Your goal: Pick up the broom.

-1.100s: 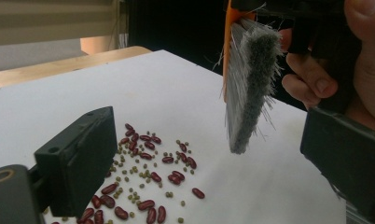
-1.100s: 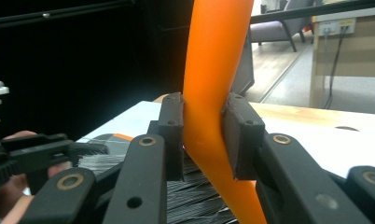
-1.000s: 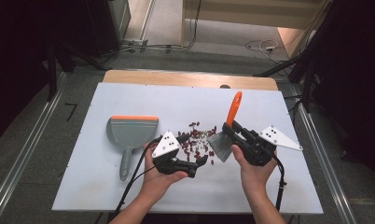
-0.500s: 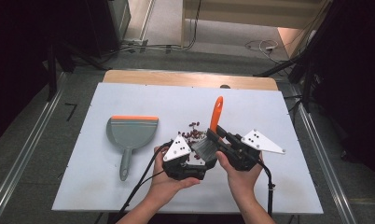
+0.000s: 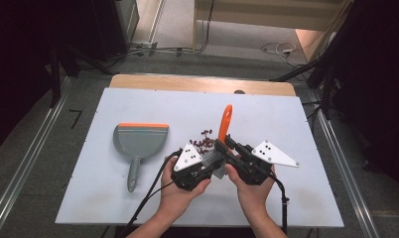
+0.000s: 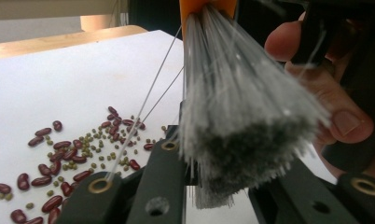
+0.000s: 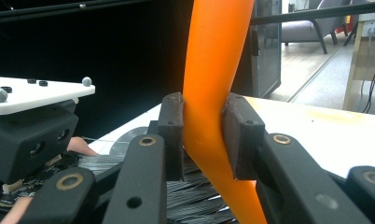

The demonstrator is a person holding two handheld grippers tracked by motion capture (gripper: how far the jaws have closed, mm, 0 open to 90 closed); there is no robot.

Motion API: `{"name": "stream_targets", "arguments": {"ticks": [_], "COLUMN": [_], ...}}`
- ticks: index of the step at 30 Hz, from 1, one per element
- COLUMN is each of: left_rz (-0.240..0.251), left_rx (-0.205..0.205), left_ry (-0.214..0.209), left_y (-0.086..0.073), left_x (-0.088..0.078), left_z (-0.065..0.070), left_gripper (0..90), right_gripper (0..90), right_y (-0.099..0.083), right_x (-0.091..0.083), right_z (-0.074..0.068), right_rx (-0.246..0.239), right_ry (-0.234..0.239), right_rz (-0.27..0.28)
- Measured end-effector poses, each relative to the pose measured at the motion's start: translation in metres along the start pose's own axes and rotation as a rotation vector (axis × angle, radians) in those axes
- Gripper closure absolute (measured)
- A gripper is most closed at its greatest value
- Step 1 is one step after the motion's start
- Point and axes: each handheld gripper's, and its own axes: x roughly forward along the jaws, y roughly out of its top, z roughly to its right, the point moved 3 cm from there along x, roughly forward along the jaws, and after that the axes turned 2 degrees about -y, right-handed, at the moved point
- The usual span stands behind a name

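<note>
With the right tongs (image 7: pixel 202 135) clamped on the brush's orange handle (image 7: pixel 213 93) and the left tongs (image 6: pixel 213 158), whose jaws have just been closing, pinched on its grey bristles (image 6: pixel 241 107) above the desk (image 5: pixel 138 208), a tug could bend bristles and scatter the nearby beans (image 6: pixel 78 154).
</note>
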Motion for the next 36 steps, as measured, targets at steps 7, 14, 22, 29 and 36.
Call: {"name": "stream_targets", "arguments": {"ticks": [7, 14, 22, 29, 36], "left_rz": [-0.023, -0.02, -0.037, -0.051, -0.064], "left_rx": [0.025, 0.054, 0.097, 0.107, 0.104], "left_ry": [-0.027, -0.132, -0.291, -0.368, -0.41], "left_y": [0.002, 0.006, 0.007, 0.006, 0.005], "left_x": [-0.009, -0.021, -0.029, -0.028, -0.027], "left_z": [-0.011, -0.025, -0.029, -0.027, -0.026], "left_gripper": [85.5, 85.6, 85.5, 85.4, 85.4], "right_gripper": [54.7, 51.9, 58.2, 58.7, 58.3], "right_y": [0.005, 0.009, -0.005, -0.008, -0.014], "right_x": [0.002, -0.007, -0.002, 0.0, 0.002], "right_z": [0.007, 0.034, 0.042, 0.035, 0.033], "right_rx": [-0.032, -0.033, -0.006, 0.01, 0.003], "right_ry": [0.099, 0.24, 0.436, 0.546, 0.599], "right_rz": [-0.03, -0.09, -0.16, -0.189, -0.229]}}
